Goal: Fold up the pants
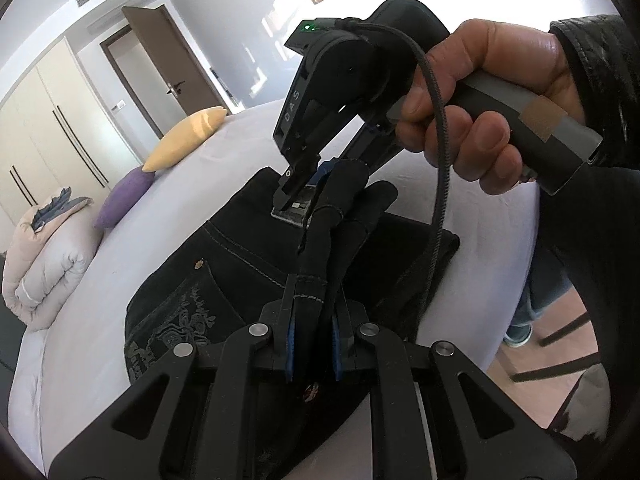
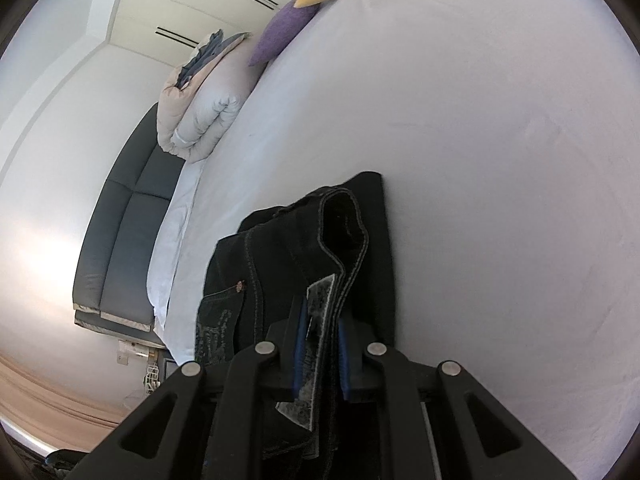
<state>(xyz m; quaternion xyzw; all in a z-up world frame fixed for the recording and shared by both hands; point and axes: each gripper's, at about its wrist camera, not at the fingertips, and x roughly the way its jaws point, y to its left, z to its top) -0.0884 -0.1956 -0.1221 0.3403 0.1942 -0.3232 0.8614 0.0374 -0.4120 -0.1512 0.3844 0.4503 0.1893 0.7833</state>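
Your right gripper (image 2: 320,344) pinches the waistband, and your left gripper (image 1: 314,340) is clamped on dark cloth, probably a hem. The pants (image 1: 240,248) stretch away from both across the bed (image 1: 120,240).

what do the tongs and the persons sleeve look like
Both tongs are matte black with silver pivot bolts and blue pads. The right tongs carry pale lettering, a green light on top, a grey handle with a tan tape patch, and a braided black cable. The sleeve is black, leather-like.
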